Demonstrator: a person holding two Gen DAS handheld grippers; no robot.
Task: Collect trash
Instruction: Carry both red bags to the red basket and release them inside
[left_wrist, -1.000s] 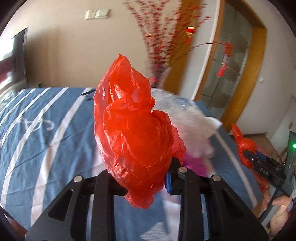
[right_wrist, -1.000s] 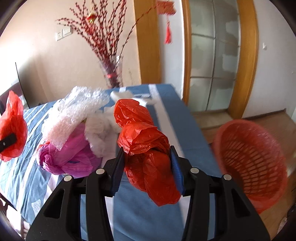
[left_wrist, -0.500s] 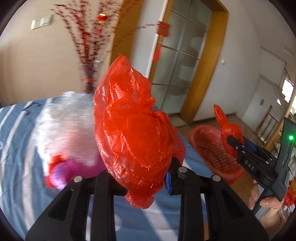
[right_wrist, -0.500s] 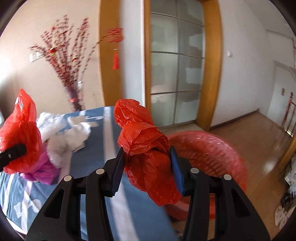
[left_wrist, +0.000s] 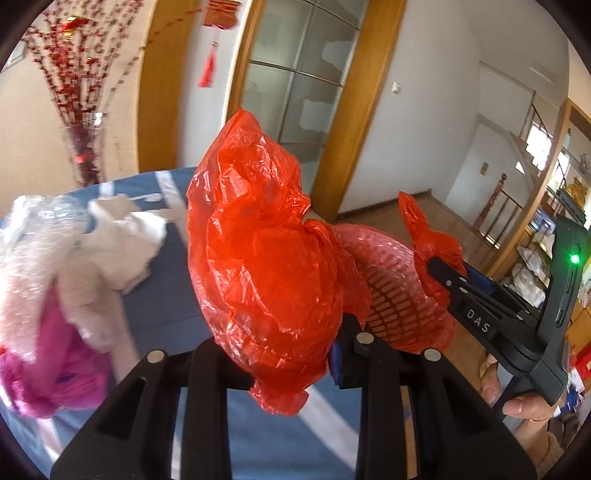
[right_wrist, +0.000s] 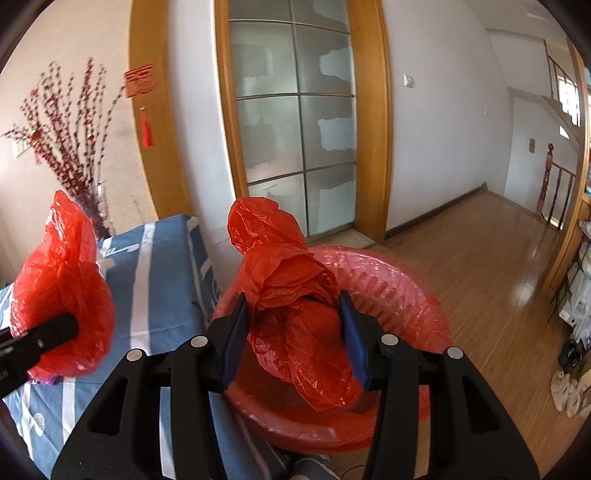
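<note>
My left gripper is shut on a crumpled red plastic bag, held above the blue striped tablecloth. My right gripper is shut on a second red plastic bag and holds it over the red mesh basket beside the table. In the left wrist view the right gripper with its bag is above the basket. In the right wrist view the left gripper's bag shows at left.
On the table lie bubble wrap, a white crumpled bag and a pink bag. A vase of red branches stands at the table's far end. Glass doors and wooden floor lie behind the basket.
Both grippers have swung right, away from the trash pile and toward the basket. The right gripper's bag is now over the basket. Both still hold their bags.
</note>
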